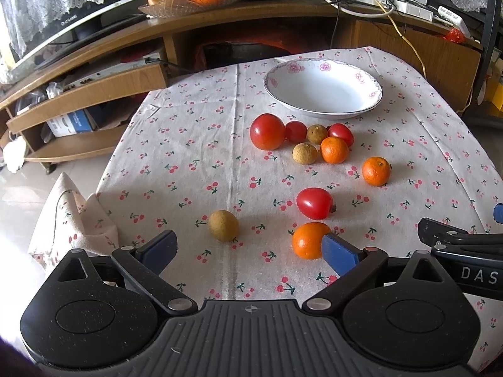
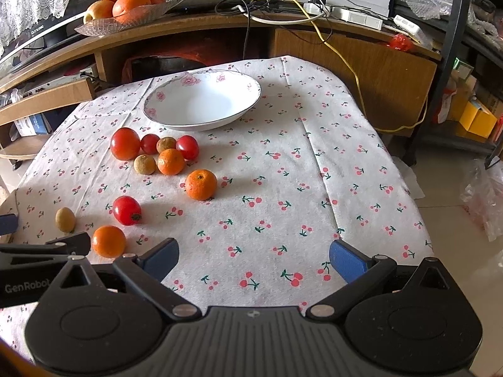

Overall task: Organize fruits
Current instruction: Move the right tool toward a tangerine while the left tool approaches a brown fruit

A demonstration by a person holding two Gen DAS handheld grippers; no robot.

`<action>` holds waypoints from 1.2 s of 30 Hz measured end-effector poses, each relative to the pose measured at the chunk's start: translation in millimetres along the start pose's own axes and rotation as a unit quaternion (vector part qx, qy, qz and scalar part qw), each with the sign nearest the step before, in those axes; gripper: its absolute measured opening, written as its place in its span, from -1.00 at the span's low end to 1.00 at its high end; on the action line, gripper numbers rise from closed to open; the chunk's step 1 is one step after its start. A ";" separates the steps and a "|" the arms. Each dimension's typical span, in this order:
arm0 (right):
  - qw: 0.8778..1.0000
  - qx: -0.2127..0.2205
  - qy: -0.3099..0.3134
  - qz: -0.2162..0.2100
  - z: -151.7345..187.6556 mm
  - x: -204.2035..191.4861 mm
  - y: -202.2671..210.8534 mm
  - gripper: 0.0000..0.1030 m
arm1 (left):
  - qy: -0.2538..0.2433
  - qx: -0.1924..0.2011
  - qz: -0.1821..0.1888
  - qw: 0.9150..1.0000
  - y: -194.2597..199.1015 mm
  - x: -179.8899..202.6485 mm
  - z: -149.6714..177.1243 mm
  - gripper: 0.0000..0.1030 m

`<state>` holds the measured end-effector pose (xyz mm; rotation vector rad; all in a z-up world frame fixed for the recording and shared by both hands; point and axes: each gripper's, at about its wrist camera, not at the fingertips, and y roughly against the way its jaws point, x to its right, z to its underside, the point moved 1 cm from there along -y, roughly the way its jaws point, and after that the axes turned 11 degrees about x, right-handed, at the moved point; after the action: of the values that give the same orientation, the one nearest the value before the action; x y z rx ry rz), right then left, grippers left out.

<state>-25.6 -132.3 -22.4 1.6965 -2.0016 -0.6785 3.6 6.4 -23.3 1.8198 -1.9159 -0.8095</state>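
Fruits are all still loose on the table (image 2: 314, 169), none in the white bowl (image 2: 201, 103) yet, so I'd say this job hasn't really started. The bowl with the pink flower rim sits at the far end, completely empty.

Quick count of what's out: a tight cluster just in front of the bowl with a big tomato (image 1: 267, 131), two smaller red ones, two brownish longan-looking fruits and a small orange (image 1: 334, 150). Another orange (image 1: 376, 171) sits a bit apart to the right of that. Closer in there's a tomato (image 1: 314, 203), a lone brown fruit (image 1: 223, 225) and the nearest orange (image 1: 308, 240).

Left gripper (image 1: 248, 248) is spread wide with nothing in it, hovering low over the near edge; its right pad sits in front of that nearest orange, and I can't tell if it's actually touching. Right gripper (image 2: 254, 257) is also wide apart and empty, over a bare patch of cloth well off from the fruit. So basically everything is left to do.

Surface is a cherry-print tablecloth (image 2: 283, 220), slightly creased. Room's a cluttered living space: wooden TV stand behind with a glass dish of oranges (image 2: 125, 3), tangled cables and tiled floor.
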 end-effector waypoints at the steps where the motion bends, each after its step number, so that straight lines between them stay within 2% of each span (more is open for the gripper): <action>1: 1.000 0.000 -0.001 -0.001 0.3 0.3 0.4 1.00 | 0.000 0.000 0.000 1.000 0.1 0.1 -0.2 0.94; 17: 0.999 0.006 -0.024 -0.029 0.7 0.1 0.5 1.00 | -0.004 0.014 -0.008 1.000 8.0 -3.8 -4.0 0.93; 36: 0.998 0.007 -0.022 -0.052 2.7 -8.2 -4.0 0.93 | -0.014 0.013 -0.009 1.000 8.3 -8.7 -2.4 0.80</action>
<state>-22.9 -124.5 -27.0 1.8186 -1.9617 -0.7449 -0.5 14.6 -15.3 1.8532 -1.9392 -0.8235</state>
